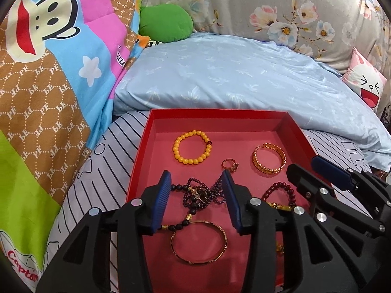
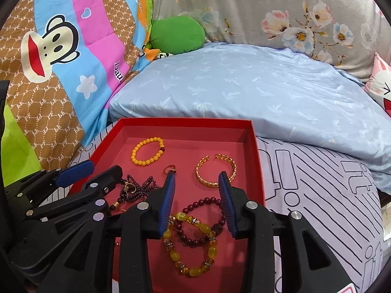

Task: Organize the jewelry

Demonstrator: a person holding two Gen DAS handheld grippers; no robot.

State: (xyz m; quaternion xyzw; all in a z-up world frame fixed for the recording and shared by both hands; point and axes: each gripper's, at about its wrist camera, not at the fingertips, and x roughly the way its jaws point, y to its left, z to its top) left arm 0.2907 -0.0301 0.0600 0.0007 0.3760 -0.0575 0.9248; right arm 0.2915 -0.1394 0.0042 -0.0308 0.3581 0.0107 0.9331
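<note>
A red tray [image 1: 215, 113] lies on the bed and holds all the jewelry. At its far end are a yellow bead bracelet [image 1: 176, 146], a small ring [image 1: 229, 164] and a gold cuff [image 1: 265, 169]. My left gripper [image 1: 196, 173] is open over a tangled dark bead necklace [image 1: 198, 195], its pads not pressing on it. A thin gold bangle [image 1: 195, 263] lies nearer. My right gripper [image 2: 196, 175] is open above a dark red bead bracelet [image 2: 195, 204] and an amber bead bracelet [image 2: 176, 256], which overlap. Each gripper shows at the edge of the other's view.
The tray [image 2: 254, 151] sits on a striped sheet [image 2: 317, 183]. A pale blue pillow [image 1: 232, 78] lies just behind it. A cartoon quilt [image 1: 48, 85] rises at the left, with a green plush [image 1: 163, 22] and floral fabric [image 1: 281, 12] at the back and a pink cushion [image 1: 366, 83] at the right.
</note>
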